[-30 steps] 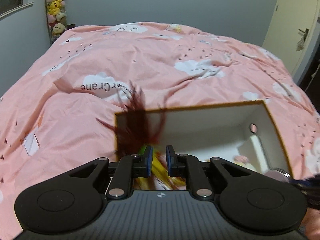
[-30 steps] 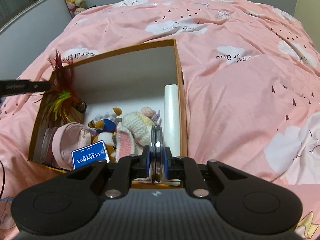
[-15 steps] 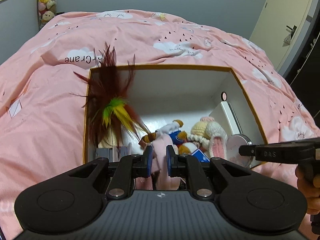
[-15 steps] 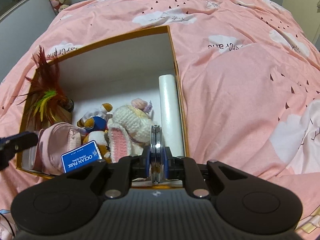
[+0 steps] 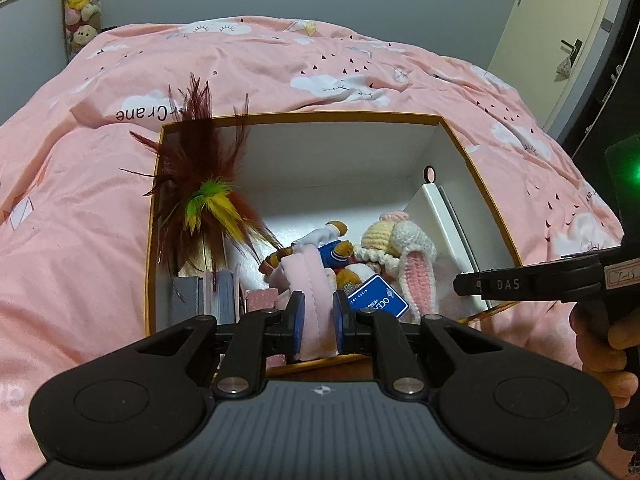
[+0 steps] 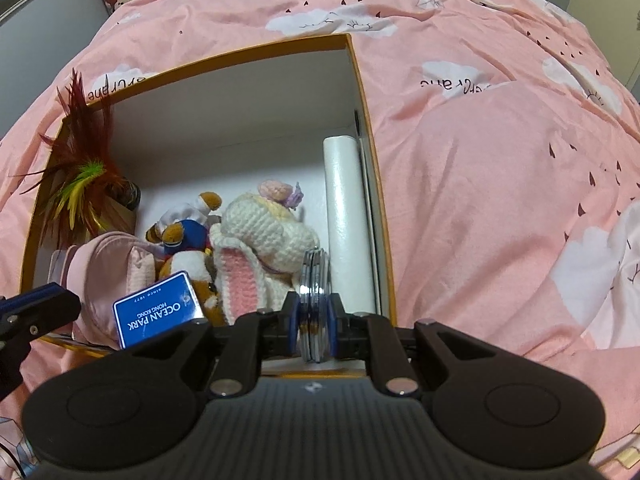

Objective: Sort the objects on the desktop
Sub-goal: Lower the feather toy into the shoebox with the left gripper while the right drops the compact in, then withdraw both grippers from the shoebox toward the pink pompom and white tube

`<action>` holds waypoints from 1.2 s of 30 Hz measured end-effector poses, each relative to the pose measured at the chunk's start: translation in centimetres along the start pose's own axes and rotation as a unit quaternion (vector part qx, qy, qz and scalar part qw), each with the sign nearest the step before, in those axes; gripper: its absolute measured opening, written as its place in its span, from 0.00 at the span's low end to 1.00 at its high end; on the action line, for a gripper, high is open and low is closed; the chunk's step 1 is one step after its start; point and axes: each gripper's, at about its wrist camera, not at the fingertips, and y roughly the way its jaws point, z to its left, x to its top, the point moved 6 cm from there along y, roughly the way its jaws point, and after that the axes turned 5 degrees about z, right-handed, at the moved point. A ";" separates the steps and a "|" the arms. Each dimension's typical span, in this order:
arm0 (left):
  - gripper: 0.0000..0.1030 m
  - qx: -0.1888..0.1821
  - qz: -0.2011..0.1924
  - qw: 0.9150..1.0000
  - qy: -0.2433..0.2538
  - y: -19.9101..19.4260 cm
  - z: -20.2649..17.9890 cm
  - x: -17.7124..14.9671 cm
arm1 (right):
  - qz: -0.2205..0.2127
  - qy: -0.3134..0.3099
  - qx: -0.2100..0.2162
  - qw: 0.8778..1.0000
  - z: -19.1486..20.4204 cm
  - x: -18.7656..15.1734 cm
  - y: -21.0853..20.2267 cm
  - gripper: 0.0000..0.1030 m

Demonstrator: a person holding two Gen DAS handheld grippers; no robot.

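An open orange-rimmed box (image 5: 496, 220) with white inner walls sits on a bed under a pink cloud-print duvet (image 5: 80, 208), half filled with small belongings. The left tool (image 5: 316, 322) hovers over the box's near edge, its blue pads narrowly parted on either side of a pink fabric band (image 5: 314, 300); whether they actually pinch the cloth cannot be told. The right tool (image 6: 315, 322) is clamped on a flat round silvery tin (image 6: 315, 284), held on edge above the box's near right corner, just beside a white roll (image 6: 346, 216) lying along the right wall. A dark red feather toy (image 5: 200, 184) with a yellow and green tuft stands upright in the far left part of the box. In the middle lie a crocheted cream rabbit (image 6: 268, 236), a small plush in a blue top (image 6: 188, 232) and a blue "Ocean Park Hong Kong" card (image 6: 158, 310), propped near the front. Plush toys (image 5: 82, 4) hang on the far left wall.
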 end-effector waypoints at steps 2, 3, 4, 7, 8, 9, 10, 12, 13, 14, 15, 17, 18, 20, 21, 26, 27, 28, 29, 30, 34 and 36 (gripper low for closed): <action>0.15 0.002 0.000 1.000 0.000 0.0 0.0 0.0 | -0.002 0.005 0.004 1.000 -0.1 -0.1 -0.2 0.15; 0.15 0.001 0.001 1.000 -0.001 0.0 0.0 -0.1 | -0.003 0.007 0.006 1.000 -0.2 -0.1 -0.4 0.15; 0.15 0.000 0.001 1.000 -0.002 0.0 0.0 -0.1 | -0.005 0.007 0.006 1.000 -0.3 -0.1 -0.5 0.15; 0.15 0.000 -0.001 1.000 -0.001 -0.2 -0.2 -0.1 | -0.012 0.011 0.008 1.000 -0.6 0.0 -1.1 0.15; 0.15 -0.001 -0.002 1.000 0.000 -0.3 -0.2 -0.2 | -0.015 0.013 0.011 1.000 -0.7 0.0 -1.3 0.15; 0.15 -0.003 -0.005 1.000 0.001 -0.5 -0.3 -0.2 | -0.020 0.014 0.015 1.000 -0.7 -0.1 -1.7 0.15; 0.15 -0.005 -0.007 1.000 0.002 -0.7 -0.4 -0.2 | -0.026 0.012 0.019 0.999 -0.7 -0.1 -2.1 0.15; 0.15 -0.011 -0.015 1.000 0.001 -1.2 -0.6 -0.2 | -0.042 0.005 0.032 0.999 -0.6 -0.3 -3.0 0.15; 0.15 -0.015 -0.021 1.000 -0.002 -1.5 -0.6 -0.2 | -0.048 0.001 0.037 0.998 -0.5 -0.5 -3.4 0.15; 0.15 -0.019 -0.028 0.999 -0.003 -1.9 -0.7 -0.2 | -0.056 -0.004 0.043 0.998 -0.4 -0.7 -3.9 0.15; 0.15 -0.024 -0.033 0.999 -0.004 -2.2 -0.8 -0.2 | -0.064 -0.011 0.052 0.997 -0.3 -0.9 -4.4 0.15; 0.15 -0.033 -0.039 0.999 -0.003 -2.7 -1.0 -0.3 | -0.076 -0.024 0.064 0.995 0.0 -1.4 -5.3 0.16; 0.15 -0.038 -0.041 0.998 0.000 -2.9 -1.1 -0.3 | -0.083 -0.033 0.072 0.993 0.2 -1.7 -5.8 0.16; 0.15 -0.044 -0.042 0.998 0.005 -3.3 -1.5 -0.6 | -0.092 -0.053 0.080 0.991 0.6 -2.2 -6.5 0.19; 0.15 -0.048 -0.042 0.998 0.008 -3.5 -1.7 -0.8 | -0.095 -0.064 0.083 0.990 0.9 -2.5 -6.8 0.20; 0.15 -0.056 -0.038 0.997 0.021 -4.1 -2.2 -2.0 | -0.090 -0.098 0.104 0.986 1.5 -4.2 -7.6 0.24; 0.16 -0.054 -0.036 0.998 0.024 -4.2 -2.3 -2.3 | -0.087 -0.099 0.107 0.985 1.6 -4.7 -7.6 0.24; 0.16 -0.054 -0.034 0.998 0.027 -4.2 -2.4 -2.5 | -0.082 -0.102 0.110 0.985 1.6 -5.1 -7.5 0.24; 0.16 -0.052 -0.029 0.998 0.030 -4.2 -2.5 -2.9 | -0.075 -0.109 0.112 0.985 1.8 -5.6 -7.3 0.24; 0.16 -0.051 -0.025 0.998 0.033 -4.1 -2.5 -3.1 | -0.069 -0.117 0.112 0.984 2.0 -6.1 -7.1 0.24; 0.16 -0.044 0.003 0.998 0.044 -3.4 -2.9 -4.6 | -0.040 -0.137 0.099 0.985 2.2 -8.2 -5.9 0.25; 0.16 -0.038 0.021 0.998 0.047 -2.9 -2.9 -5.4 | -0.018 -0.131 0.088 0.987 1.8 -9.0 -4.9 0.25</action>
